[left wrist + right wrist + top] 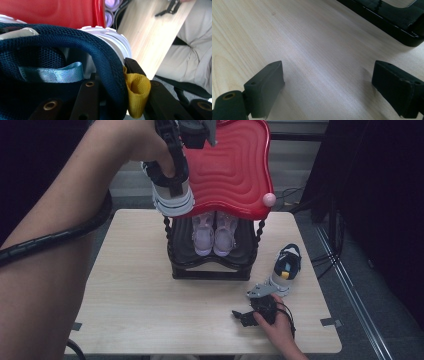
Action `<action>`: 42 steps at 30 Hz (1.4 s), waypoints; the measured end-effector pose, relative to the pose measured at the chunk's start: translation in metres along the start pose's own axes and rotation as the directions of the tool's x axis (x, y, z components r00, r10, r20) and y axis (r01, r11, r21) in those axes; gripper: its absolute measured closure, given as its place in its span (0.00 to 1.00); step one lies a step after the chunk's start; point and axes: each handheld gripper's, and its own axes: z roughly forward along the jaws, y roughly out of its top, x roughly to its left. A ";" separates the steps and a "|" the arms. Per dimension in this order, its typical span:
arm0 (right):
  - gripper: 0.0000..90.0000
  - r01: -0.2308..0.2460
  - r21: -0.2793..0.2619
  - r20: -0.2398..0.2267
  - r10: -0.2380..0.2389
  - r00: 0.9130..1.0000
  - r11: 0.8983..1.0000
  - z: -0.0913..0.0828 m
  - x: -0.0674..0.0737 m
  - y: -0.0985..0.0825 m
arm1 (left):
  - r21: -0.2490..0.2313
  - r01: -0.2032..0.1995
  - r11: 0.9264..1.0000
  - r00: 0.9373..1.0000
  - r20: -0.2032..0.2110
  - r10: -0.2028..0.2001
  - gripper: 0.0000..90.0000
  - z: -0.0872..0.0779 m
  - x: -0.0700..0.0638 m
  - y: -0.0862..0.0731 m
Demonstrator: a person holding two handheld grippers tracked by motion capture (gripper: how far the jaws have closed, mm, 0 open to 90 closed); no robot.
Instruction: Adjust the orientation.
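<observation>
Pale wood grain runs between the wide-apart jaws of the right hand-held gripper [243,316], which lies empty and low on the worktop [140,310] near the front edge. Just beyond it, toward the right side, a navy, white and yellow sneaker [285,268] waits on its own, touched by nothing.

Farther back stands a two-tier shoe rack [210,270] with a black lower shelf and a red top shelf [235,165]. A pair of lilac shoes [214,232] already sits on the lower shelf.

Highest and farthest, the left hand-held gripper [172,167] carries the matching sneaker [75,50] in the air at the left edge of the red shelf. Its jaws are clamped on the dark mesh collar at the heel, beside the yellow pull loop [136,93].

As I judge it, the work is around half done: this sneaker has yet to be set down on the red shelf, and its partner on the worktop has yet to be fetched. The raised rim of the red shelf is what the sole must clear; the pink knob [269,199] at its corner lies well aside.
</observation>
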 end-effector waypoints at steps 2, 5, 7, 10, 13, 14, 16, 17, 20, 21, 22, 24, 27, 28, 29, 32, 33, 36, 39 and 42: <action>0.11 0.000 0.000 0.000 0.000 1.000 1.000 0.000 0.000 0.000 | -0.001 -0.007 1.000 1.000 -0.008 0.007 0.83 0.000 0.000 0.006; 0.11 0.000 0.000 0.000 0.000 1.000 1.000 0.000 0.000 0.000 | 0.001 -0.024 1.000 1.000 -0.016 0.024 0.82 0.000 0.000 0.015; 0.11 0.000 0.000 0.000 0.000 1.000 1.000 0.000 0.000 0.000 | -0.001 -0.036 0.999 0.999 -0.026 0.036 0.82 0.000 0.000 0.020; 0.11 0.000 0.001 0.001 0.000 1.000 1.000 0.000 0.000 0.000 | -0.012 -0.050 0.999 0.998 -0.023 0.050 0.82 0.002 0.000 0.028; 0.11 -0.001 0.000 0.000 0.001 1.000 1.000 0.000 0.000 0.000 | -0.007 -0.071 0.997 0.997 -0.023 0.071 0.82 0.005 0.000 0.034; 0.11 -0.003 0.002 0.000 0.003 1.000 1.000 0.000 0.000 0.000 | -0.003 -0.082 0.997 0.996 -0.026 0.082 0.82 0.006 0.000 0.037; 0.11 -0.003 0.002 0.000 0.003 1.000 1.000 0.000 0.000 0.000 | -0.011 -0.093 0.996 0.995 -0.029 0.093 0.82 0.008 0.000 0.039; 0.11 -0.003 0.002 0.000 0.003 1.000 1.000 0.000 0.000 0.000 | -0.015 -0.096 0.995 0.995 -0.033 0.096 0.82 0.009 0.000 0.040; 0.11 -0.003 0.004 0.001 0.003 1.000 1.000 0.000 0.000 0.000 | -0.014 -0.112 0.994 0.993 -0.033 0.111 0.82 0.012 0.001 0.044; 0.11 -0.003 0.004 0.001 0.003 1.000 1.000 0.000 0.000 0.000 | -0.015 -0.120 0.993 0.992 -0.034 0.120 0.82 0.012 0.001 0.045; 0.11 -0.001 0.002 0.001 0.001 1.000 1.000 0.000 0.000 0.000 | -0.016 -0.120 0.993 0.992 -0.040 0.119 0.82 0.013 0.001 0.046; 0.11 -0.001 0.002 0.001 0.001 1.000 1.000 0.000 0.000 0.000 | -0.017 -0.128 0.992 0.991 -0.044 0.127 0.82 0.015 0.002 0.048; 0.11 0.000 0.002 0.001 0.000 1.000 1.000 0.000 0.000 0.000 | -0.015 -0.122 0.992 0.992 -0.044 0.121 0.82 0.018 0.004 0.050; 0.11 0.000 0.002 0.001 0.000 1.000 1.000 0.000 0.000 0.000 | -0.011 -0.137 0.990 0.990 -0.047 0.137 0.82 0.018 0.005 0.051; 0.11 0.000 0.002 0.001 0.000 1.000 1.000 0.000 0.000 0.000 | -0.011 -0.136 0.991 0.990 -0.048 0.136 0.82 0.019 0.005 0.052; 0.11 0.000 0.002 0.001 0.000 1.000 1.000 0.000 0.000 0.000 | -0.011 -0.149 0.989 0.987 -0.056 0.148 0.82 0.019 0.007 0.054; 0.11 0.000 0.002 0.001 0.000 1.000 1.000 0.000 0.000 0.000 | -0.011 -0.137 0.991 0.989 -0.052 0.136 0.82 0.020 0.007 0.055; 0.11 0.000 0.002 0.001 0.000 1.000 1.000 0.000 0.000 0.000 | 0.001 -0.153 0.988 0.986 -0.060 0.153 0.82 0.021 0.010 0.058; 0.11 0.000 0.002 0.001 0.000 1.000 1.000 0.000 0.000 0.000 | -0.004 -0.158 0.987 0.985 -0.066 0.158 0.82 0.023 0.012 0.061; 0.11 0.000 0.002 0.001 0.000 1.000 1.000 0.000 0.000 0.000 | -0.005 -0.165 0.986 0.983 -0.079 0.164 0.82 0.024 0.014 0.063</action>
